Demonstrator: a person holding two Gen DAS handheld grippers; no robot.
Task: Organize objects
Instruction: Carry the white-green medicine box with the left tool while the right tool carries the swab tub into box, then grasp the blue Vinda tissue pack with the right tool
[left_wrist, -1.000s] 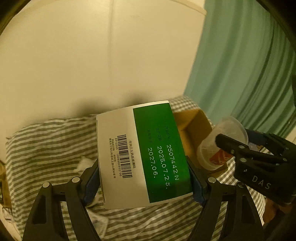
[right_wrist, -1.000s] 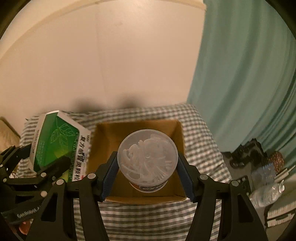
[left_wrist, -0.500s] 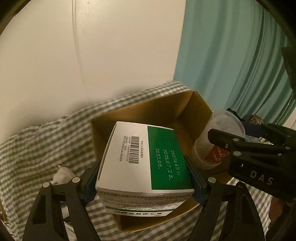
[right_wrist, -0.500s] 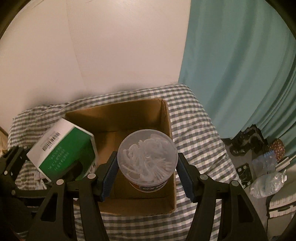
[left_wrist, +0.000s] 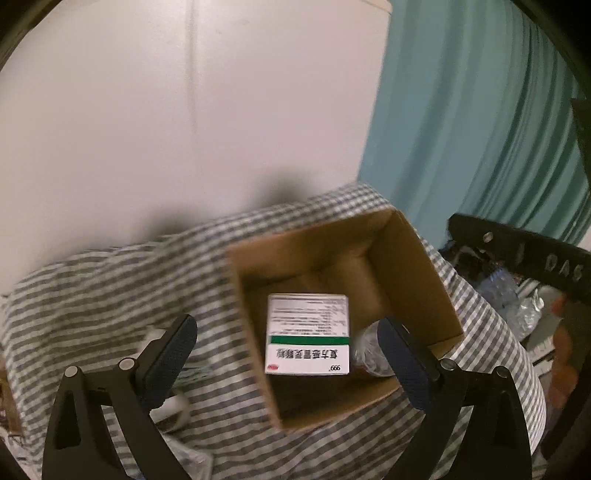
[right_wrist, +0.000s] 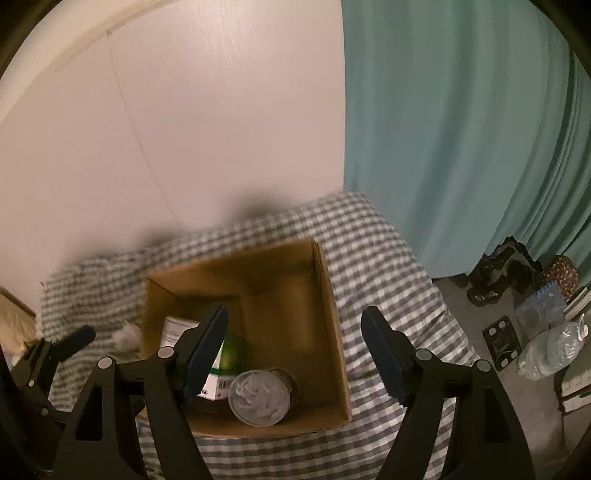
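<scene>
An open cardboard box sits on a grey checked cloth. Inside it lie a green and white medicine carton and a clear plastic tub with a lid; in the left wrist view only a bit of the tub shows beside the carton. My left gripper is open and empty above the box's near left wall. My right gripper is open and empty above the box.
The checked cloth covers a bed against a white wall. A teal curtain hangs at the right. Bottles, bags and dark clutter lie on the floor at the right. A white crumpled thing lies left of the box.
Both grippers have opened and let go: the carton and the tub dropped into the box. Both grippers have pulled back and up a little.
</scene>
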